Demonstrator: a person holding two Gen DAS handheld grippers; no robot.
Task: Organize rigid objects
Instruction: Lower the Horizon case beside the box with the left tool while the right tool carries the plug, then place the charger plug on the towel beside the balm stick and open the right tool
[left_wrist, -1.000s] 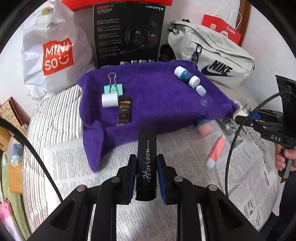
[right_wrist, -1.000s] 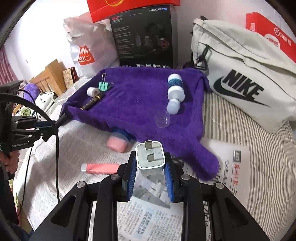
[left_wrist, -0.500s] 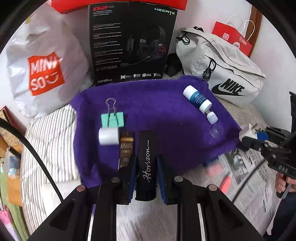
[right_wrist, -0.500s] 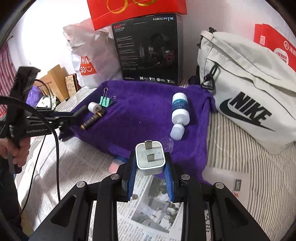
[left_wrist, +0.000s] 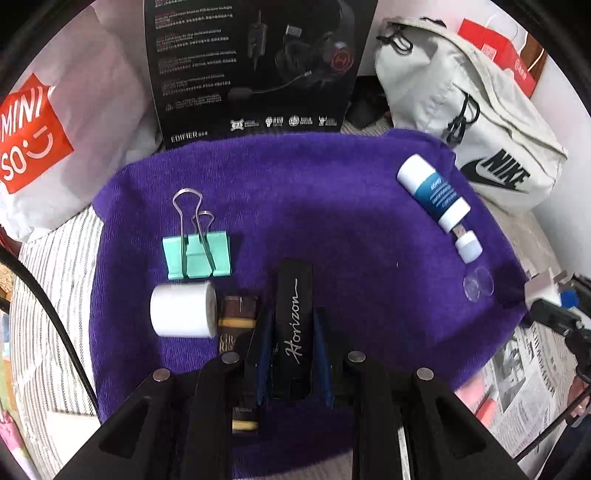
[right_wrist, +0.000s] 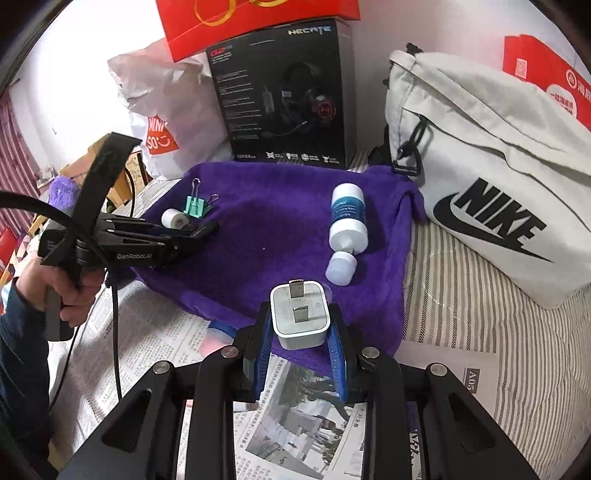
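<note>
Purple terry cloth (left_wrist: 332, 229) lies spread over a striped bed cover (right_wrist: 461, 295) and sheets of newspaper (right_wrist: 295, 435), and carries most of the small things. The left hand-held gripper (left_wrist: 293, 332) pinches a slim black rectangular case lettered "Horizon" (left_wrist: 294, 325) between its blue pads and holds it low over the cloth's near part, just beside a brown and gold wrapped bar (left_wrist: 236, 317). A white cylindrical roll (left_wrist: 183, 310) touches that bar's left side, and a mint-green binder clip with wire handles (left_wrist: 197, 251) sits just behind the roll. Toward the cloth's right edge lie a white and blue cylindrical bottle (left_wrist: 432, 194), its small white cap (left_wrist: 469, 247) and a clear round lid (left_wrist: 478, 284). The right hand-held gripper (right_wrist: 299, 328) clamps a white square charger plug (right_wrist: 299, 314), prongs facing up, over the cloth's near edge. A black headset box (right_wrist: 280, 96), a white shopping bag with an orange logo (left_wrist: 55, 129) and a pale grey Nike bag (right_wrist: 498, 206) stand behind.
</note>
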